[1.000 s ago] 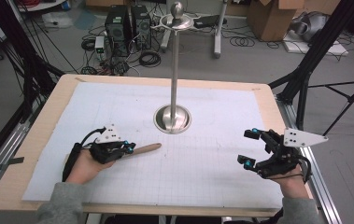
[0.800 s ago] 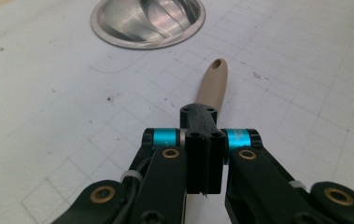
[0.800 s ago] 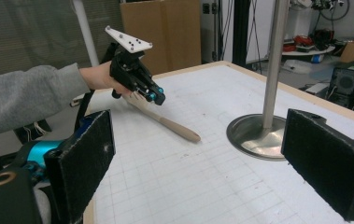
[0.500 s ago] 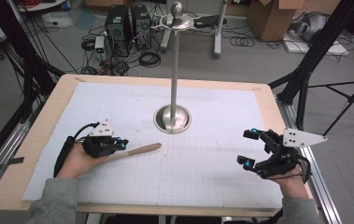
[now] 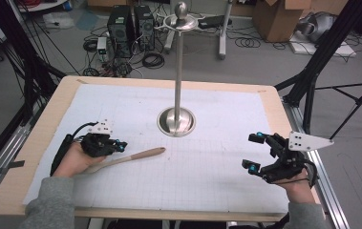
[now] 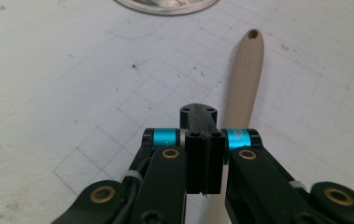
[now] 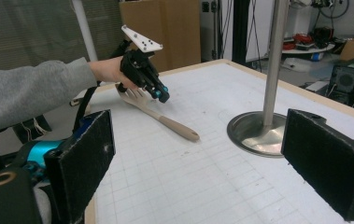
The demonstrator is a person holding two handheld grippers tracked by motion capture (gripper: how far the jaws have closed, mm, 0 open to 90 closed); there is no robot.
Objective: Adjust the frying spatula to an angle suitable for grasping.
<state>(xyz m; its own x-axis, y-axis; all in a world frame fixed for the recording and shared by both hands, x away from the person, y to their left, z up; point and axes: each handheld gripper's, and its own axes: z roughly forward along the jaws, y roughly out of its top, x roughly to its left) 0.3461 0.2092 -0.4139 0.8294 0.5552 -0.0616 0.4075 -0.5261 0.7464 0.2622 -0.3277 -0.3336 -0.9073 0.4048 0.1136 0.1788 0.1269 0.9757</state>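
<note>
Left gripper [image 5: 121,145] hovering over the wooden spatula [image 5: 135,156], fingers pressed together, gripping nothing. Spatula lying flat on the worktop [image 5: 217,191], near the metal stand [image 5: 176,121]. Right gripper [image 5: 254,152] resting apart, fingers gaping wide, empty.

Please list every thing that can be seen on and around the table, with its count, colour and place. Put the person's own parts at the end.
stand: 1, silver metal, round base at table centre, pole upright with a ball on top.
spatula: 1, beige, slotted head, lying flat on the mat, left of centre, handle toward the stand.
mat: 1, white with grid lines, covers most of the table.
table: 1, light wood, rim shows around the mat.
computers: 2, black, on the floor behind the table, among cables.
boxes: cardboard, brown, on the floor at far right.
left tongs: 1, black with blue, shut, above the spatula.
right tongs: 1, black with blue, open, at right, holding nothing.
sleeves: 2, grey, at bottom edge.
</note>
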